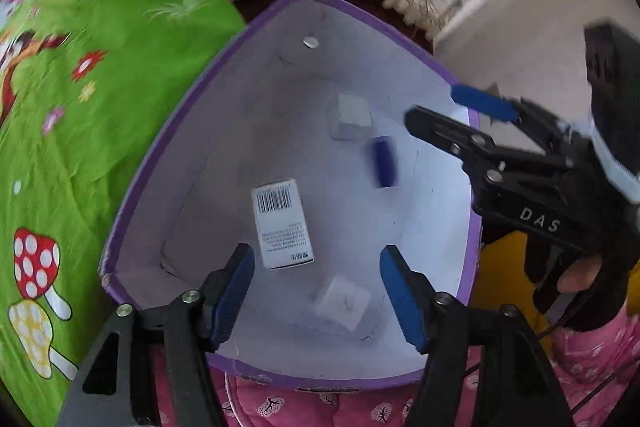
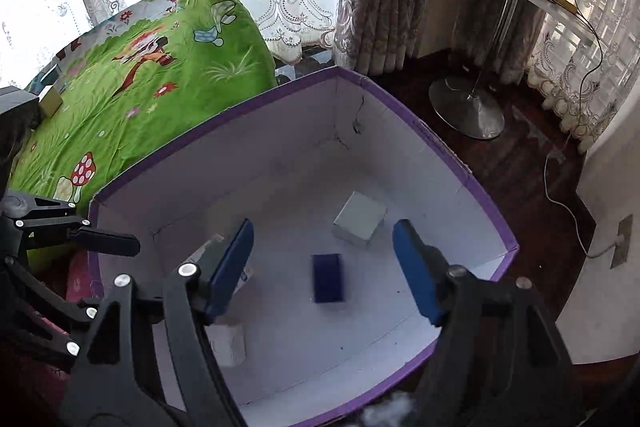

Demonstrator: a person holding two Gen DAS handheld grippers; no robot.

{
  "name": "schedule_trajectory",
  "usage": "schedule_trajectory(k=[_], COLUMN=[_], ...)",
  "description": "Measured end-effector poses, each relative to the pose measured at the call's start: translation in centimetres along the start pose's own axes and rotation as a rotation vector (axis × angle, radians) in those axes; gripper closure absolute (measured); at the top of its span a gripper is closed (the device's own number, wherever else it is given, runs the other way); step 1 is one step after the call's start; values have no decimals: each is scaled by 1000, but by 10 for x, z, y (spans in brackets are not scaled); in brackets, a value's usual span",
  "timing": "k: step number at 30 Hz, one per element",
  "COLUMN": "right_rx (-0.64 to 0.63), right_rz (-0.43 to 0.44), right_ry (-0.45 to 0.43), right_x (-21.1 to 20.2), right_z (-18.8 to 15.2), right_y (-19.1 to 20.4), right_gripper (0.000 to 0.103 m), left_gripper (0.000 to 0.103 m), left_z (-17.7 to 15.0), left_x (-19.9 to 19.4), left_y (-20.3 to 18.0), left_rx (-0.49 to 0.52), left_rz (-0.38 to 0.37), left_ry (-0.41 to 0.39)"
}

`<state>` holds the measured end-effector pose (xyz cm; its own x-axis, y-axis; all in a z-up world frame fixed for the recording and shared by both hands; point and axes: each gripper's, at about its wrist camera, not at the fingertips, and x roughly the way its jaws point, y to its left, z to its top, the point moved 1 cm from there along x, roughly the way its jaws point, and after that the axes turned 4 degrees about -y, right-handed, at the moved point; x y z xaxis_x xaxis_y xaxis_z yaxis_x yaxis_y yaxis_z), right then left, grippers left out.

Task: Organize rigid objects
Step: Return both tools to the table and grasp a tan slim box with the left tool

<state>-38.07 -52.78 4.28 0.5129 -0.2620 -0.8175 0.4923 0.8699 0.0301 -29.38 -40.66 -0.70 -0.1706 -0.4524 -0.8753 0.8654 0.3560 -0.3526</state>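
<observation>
Both hand-held grippers hang above a large open cardboard box: the left hand-held gripper [image 1: 316, 291] has its blue-padded jaws spread wide with nothing between them, and the right hand-held gripper [image 2: 322, 267] is likewise parted and holds nothing, its pads clear of every object. Biggest in view is the bed with a bright green cartoon-printed cover [image 1: 80, 107] showing mushrooms and flowers; it lies just beside the box. Next comes the purple-rimmed box with white inner walls [image 2: 400, 155], standing between the bed and a dark wooden floor [image 2: 520, 163]. On that floor, well apart from the box, rests the round metal base of a stand [image 2: 466, 107]. Inside the box, on its white bottom, lie the task's things, all apart from one another: a white rectangular carton with a barcode label [image 1: 282, 223] under the left fingers, a pale grey square box [image 2: 360, 219] toward the far wall, a blurred translucent white cube-like package [image 1: 342, 303] near the close wall, and a small dark blue rectangular block [image 2: 328, 277] directly below the right jaws, blurred in both views.
</observation>
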Motion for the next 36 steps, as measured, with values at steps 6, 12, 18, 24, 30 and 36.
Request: schedule_trajectory(k=[6, 12, 18, 24, 30, 36], right_rx=[-55, -221, -495, -693, -796, -858], right_rz=[7, 138, 289, 397, 472, 528], right_ry=[-22, -9, -36, -29, 13, 30], right_x=[-1, 6, 4, 19, 32, 36], right_z=[16, 21, 20, 10, -2, -10], right_y=[26, 104, 209, 308, 379, 427], right_gripper=[27, 27, 27, 27, 27, 27], left_gripper=[31, 30, 27, 27, 26, 26], left_z=[-14, -60, -139, -231, -296, -288], left_x=[-45, -95, -148, -200, -257, -281], left_y=[45, 97, 167, 239, 290, 328], left_rx=[-160, -315, -544, -759, -869, -451], left_rz=[-13, 10, 140, 330, 644, 964], left_ry=[-141, -304, -441, -550, -589, -313])
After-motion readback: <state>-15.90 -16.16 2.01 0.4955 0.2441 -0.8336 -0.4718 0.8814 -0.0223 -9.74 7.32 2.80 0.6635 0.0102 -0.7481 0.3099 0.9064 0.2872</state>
